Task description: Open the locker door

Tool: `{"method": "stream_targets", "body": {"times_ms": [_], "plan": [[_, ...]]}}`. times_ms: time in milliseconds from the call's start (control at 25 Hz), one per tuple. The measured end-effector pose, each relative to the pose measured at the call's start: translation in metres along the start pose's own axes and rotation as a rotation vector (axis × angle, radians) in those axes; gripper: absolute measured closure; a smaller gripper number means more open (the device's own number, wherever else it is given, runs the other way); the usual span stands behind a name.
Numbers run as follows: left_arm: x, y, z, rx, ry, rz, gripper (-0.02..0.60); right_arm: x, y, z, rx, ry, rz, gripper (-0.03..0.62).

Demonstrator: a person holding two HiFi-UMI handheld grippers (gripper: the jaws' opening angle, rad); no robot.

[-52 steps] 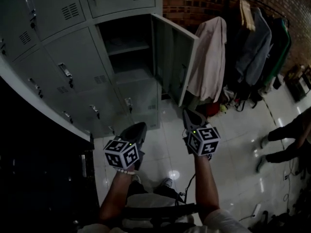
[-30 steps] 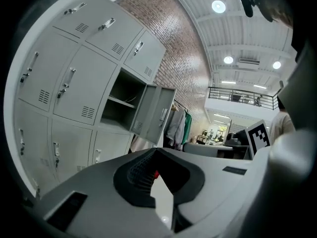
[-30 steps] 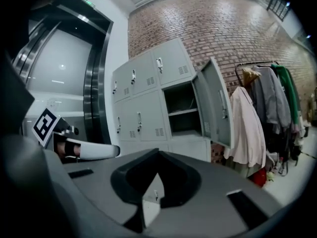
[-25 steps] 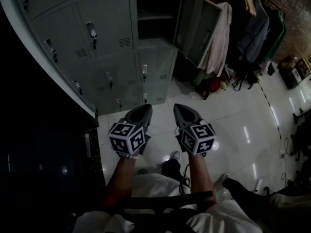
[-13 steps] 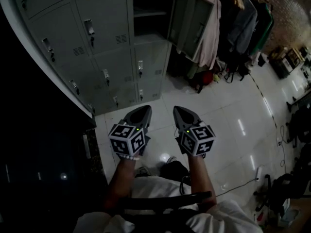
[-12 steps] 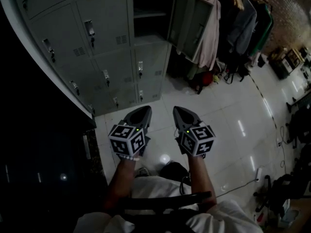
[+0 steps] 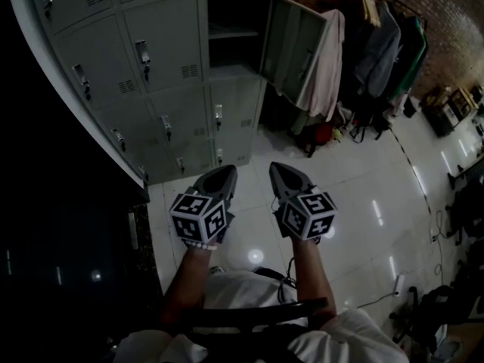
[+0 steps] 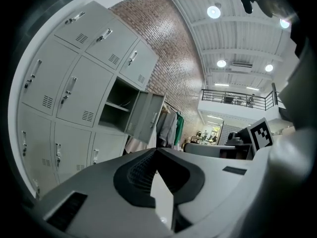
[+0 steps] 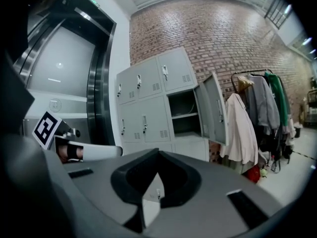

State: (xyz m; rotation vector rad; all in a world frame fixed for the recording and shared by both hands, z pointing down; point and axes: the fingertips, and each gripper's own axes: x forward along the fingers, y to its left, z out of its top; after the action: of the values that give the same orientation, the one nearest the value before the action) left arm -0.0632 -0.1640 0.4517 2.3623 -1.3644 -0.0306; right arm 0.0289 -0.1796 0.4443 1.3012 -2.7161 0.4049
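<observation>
Seemingly closed: left hand-held gripper (image 7: 226, 171), right hand-held gripper (image 7: 277, 168); locker door (image 7: 292, 48) open.

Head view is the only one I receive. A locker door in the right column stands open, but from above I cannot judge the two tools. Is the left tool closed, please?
Observer: Yes. In the left gripper view the left tool has its jaws together, with nothing between them.
Operator: And the right tool?
Observer: The right gripper view shows the right tool shut too, and empty.
Operator: What is in the dark area left of the lockers?
Observer: A tall steel-framed door, probably a lift, stands beside the lockers.
</observation>
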Motion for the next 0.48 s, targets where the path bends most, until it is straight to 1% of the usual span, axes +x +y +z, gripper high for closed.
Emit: {"method": "stream_targets", "body": {"times_ms": [240,480], "plan": [[0.011,-0.011,0.002,0.012,0.003,0.000,0.588,0.001,-0.005,0.002,-0.007,0.008,0.022,0.591],[0.015,-0.011,0.002,0.009,0.006,0.009,0.588,0.005,-0.008,0.000,-0.022,0.023,0.036,0.591]]}}
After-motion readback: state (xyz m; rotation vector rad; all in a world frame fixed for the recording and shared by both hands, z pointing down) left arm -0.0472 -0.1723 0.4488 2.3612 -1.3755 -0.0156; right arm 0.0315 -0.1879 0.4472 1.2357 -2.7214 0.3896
